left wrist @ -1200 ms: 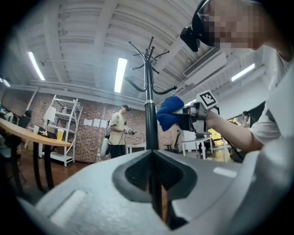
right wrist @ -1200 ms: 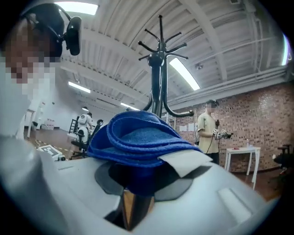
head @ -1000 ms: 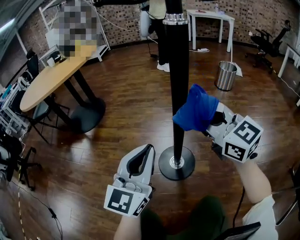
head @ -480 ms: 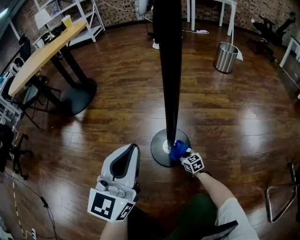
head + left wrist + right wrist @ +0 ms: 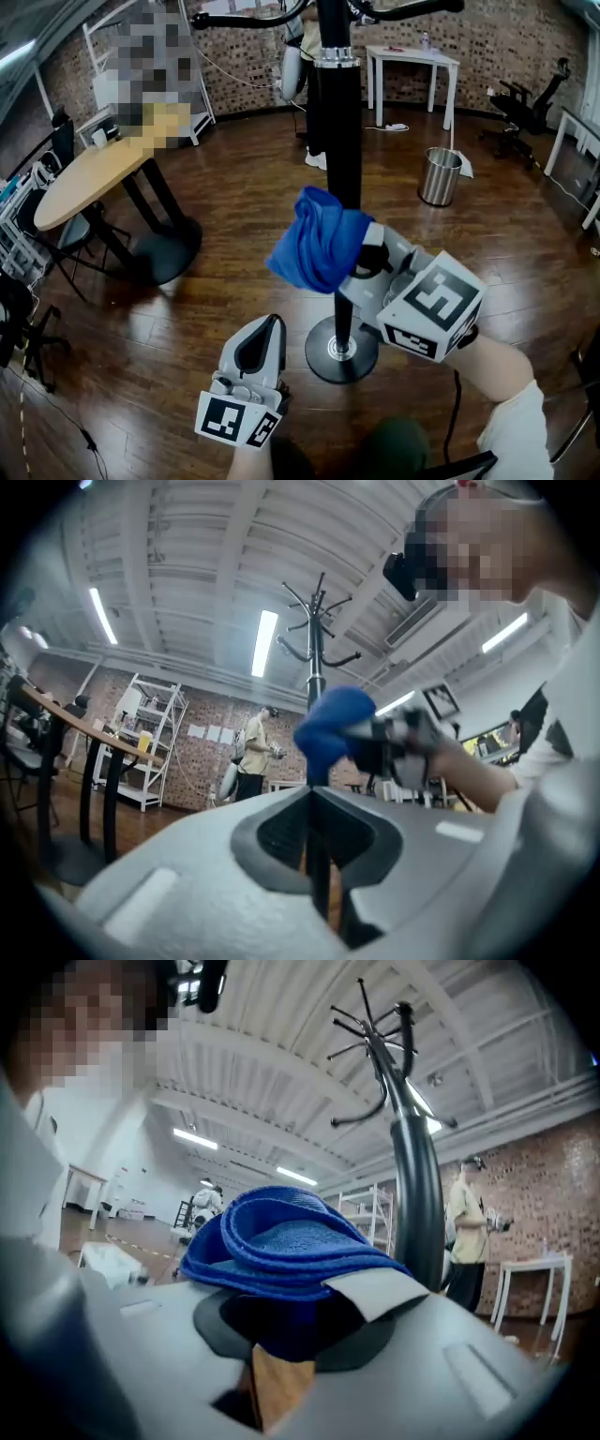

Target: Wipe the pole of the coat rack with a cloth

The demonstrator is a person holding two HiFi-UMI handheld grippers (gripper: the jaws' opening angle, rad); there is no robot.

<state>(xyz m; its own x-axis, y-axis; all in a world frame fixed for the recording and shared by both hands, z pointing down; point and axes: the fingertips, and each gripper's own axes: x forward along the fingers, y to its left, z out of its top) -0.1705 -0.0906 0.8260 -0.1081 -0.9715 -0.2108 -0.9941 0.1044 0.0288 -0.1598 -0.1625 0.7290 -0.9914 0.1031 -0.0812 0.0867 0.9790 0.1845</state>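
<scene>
The coat rack's black pole [image 5: 339, 141] rises from a round black base [image 5: 342, 349] on the wood floor. My right gripper [image 5: 366, 258] is shut on a bunched blue cloth [image 5: 317, 241], which is pressed against the pole's left front at mid height. In the right gripper view the cloth [image 5: 281, 1246] fills the jaws of the right gripper [image 5: 291, 1326], with the pole [image 5: 417, 1185] just right of it. My left gripper [image 5: 258, 352] hangs low, left of the base, shut and holding nothing. The left gripper view looks up at the cloth [image 5: 333, 728] and the pole [image 5: 316, 682].
A round wooden table [image 5: 94, 173] on a black pedestal stands at the left. A metal bin [image 5: 439, 176] and a white table [image 5: 412, 58] are behind on the right, with an office chair [image 5: 525, 103] farther right. A person [image 5: 251, 757] stands at the back.
The right gripper went down to the foot of the pole with the cloth and has come back up to mid height. The left gripper has hardly moved.
</scene>
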